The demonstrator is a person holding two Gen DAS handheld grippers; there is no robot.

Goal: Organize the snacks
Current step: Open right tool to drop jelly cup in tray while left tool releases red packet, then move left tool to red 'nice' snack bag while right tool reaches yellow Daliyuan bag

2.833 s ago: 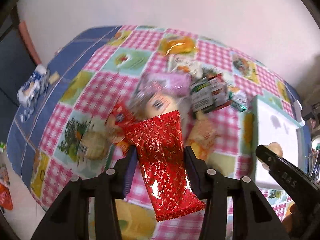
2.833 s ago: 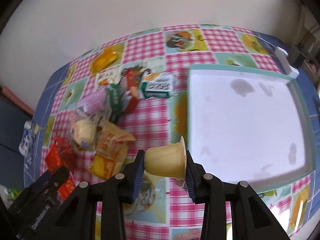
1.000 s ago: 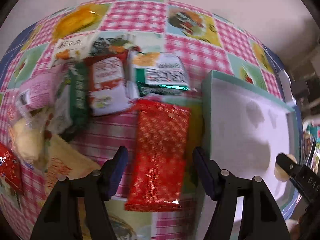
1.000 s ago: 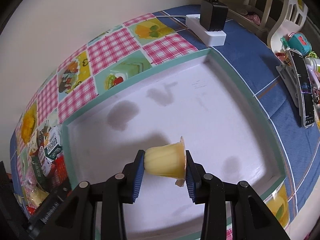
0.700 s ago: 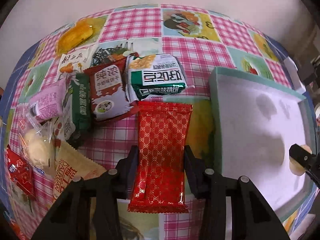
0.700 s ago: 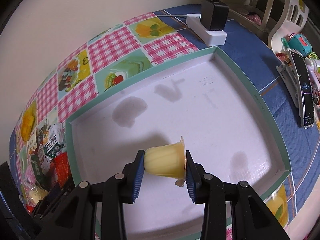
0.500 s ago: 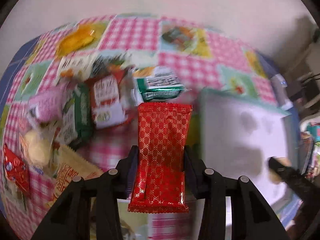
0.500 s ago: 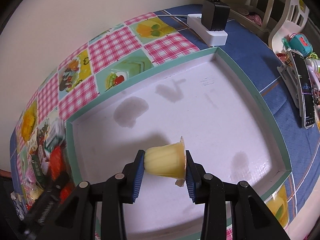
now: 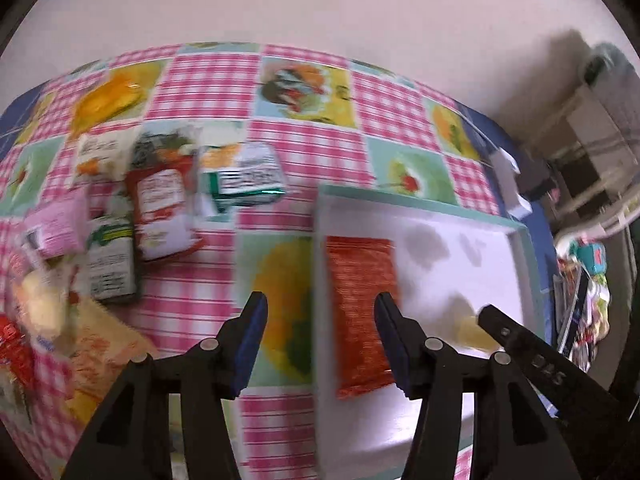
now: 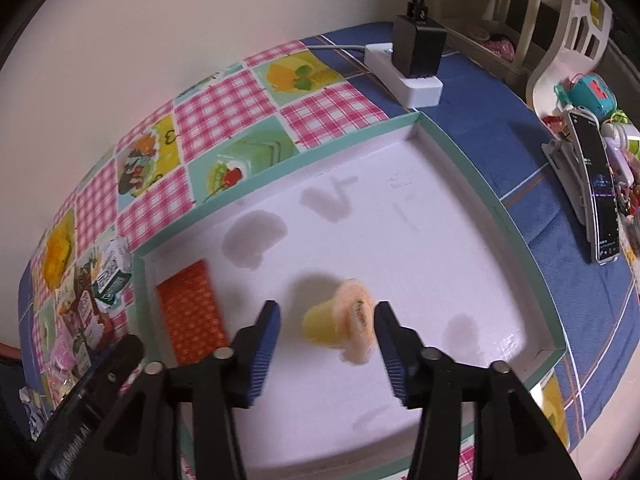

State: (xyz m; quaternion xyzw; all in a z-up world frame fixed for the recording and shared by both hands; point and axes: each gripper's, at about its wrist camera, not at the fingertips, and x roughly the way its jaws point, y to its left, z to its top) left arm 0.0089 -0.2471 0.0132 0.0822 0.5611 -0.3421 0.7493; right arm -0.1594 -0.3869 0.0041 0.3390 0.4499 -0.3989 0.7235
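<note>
Spreading apart, both grippers' 2 fingers pinch nothing: the right gripper (image 10: 326, 338) brackets the jelly cup (image 10: 340, 322); the left gripper (image 9: 320, 336) brackets the red packet (image 9: 362, 312), right fingertip overlapping it.

Black plastic gripper (image 10: 326, 334) arms, blue ribbed pads (image 10: 264, 344) — silver screws

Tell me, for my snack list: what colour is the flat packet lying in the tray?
Red with a fine pale pattern; the packet shows best in the right wrist view.
</note>
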